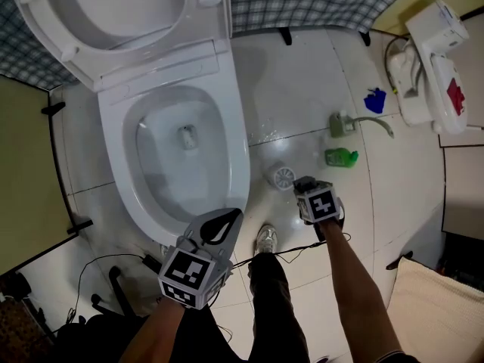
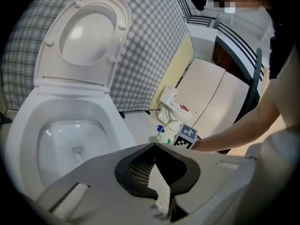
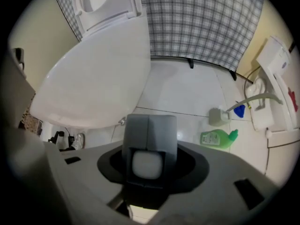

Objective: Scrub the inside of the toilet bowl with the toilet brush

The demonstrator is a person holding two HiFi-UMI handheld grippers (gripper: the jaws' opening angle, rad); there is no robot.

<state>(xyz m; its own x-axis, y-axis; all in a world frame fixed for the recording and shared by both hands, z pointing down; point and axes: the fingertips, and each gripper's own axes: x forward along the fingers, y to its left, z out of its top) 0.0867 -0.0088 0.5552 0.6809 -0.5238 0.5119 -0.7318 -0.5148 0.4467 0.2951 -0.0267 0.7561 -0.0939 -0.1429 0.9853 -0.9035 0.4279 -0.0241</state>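
Observation:
The white toilet (image 1: 240, 165) stands with lid and seat raised; its bowl (image 1: 185, 146) holds a little water. The toilet brush sits in its round white holder (image 1: 281, 176) on the floor tiles just right of the toilet. My right gripper (image 1: 305, 184) points straight down over it. In the right gripper view the grey fingers (image 3: 137, 139) close round the white end of the brush handle (image 3: 147, 164). My left gripper (image 1: 225, 219) hovers at the toilet's front rim, jaws together and empty (image 2: 153, 147), facing the bowl (image 2: 70, 144).
A green bottle (image 1: 341, 157) lies on the floor right of the holder, with a grey-green holder and curved handle (image 1: 342, 123) and a blue object (image 1: 375, 99) behind it. A white appliance (image 1: 435, 66) stands far right. Cables (image 1: 98, 267) and my shoe (image 1: 265, 239) lie near the toilet's front.

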